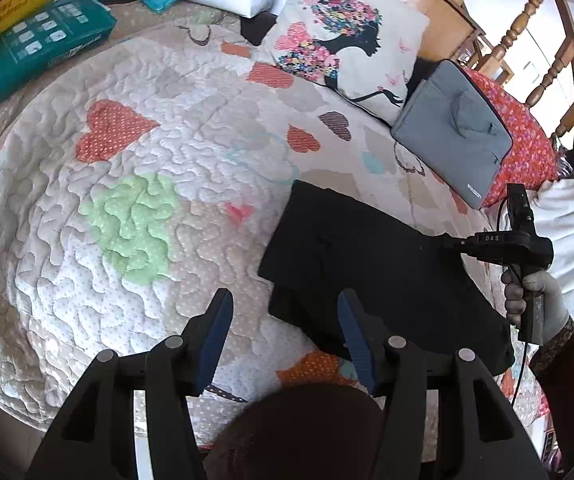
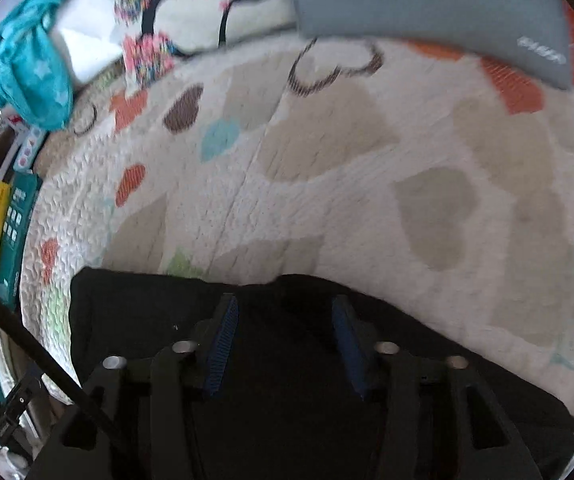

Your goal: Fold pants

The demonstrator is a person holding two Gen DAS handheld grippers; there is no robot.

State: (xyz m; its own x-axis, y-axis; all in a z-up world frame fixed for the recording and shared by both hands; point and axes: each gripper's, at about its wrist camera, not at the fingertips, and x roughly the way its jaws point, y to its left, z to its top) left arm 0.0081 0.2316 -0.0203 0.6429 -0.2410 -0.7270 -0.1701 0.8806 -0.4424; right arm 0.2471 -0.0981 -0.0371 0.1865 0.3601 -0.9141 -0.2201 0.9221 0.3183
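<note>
Pants [image 1: 367, 276] lay folded flat on the bed [image 1: 135, 152], looking soft, light and limp; best gripped at an edge. Left gripper [image 1: 285, 334] and right gripper [image 2: 285, 338] fingers stood apart, empty.

The quilt [image 1: 135, 184] is puckered, stitched cloth with a matt, bumpy face, and the black pants [image 1: 367, 264] at four o'clock on it are smooth, matt fabric. The cushion [image 1: 347, 32] at one o'clock is printed woven cloth; the grey case [image 1: 451, 120] beside it looks finely textured. At two o'clock, the chairs [image 1: 527, 32] are glossy varnished wood.
</note>
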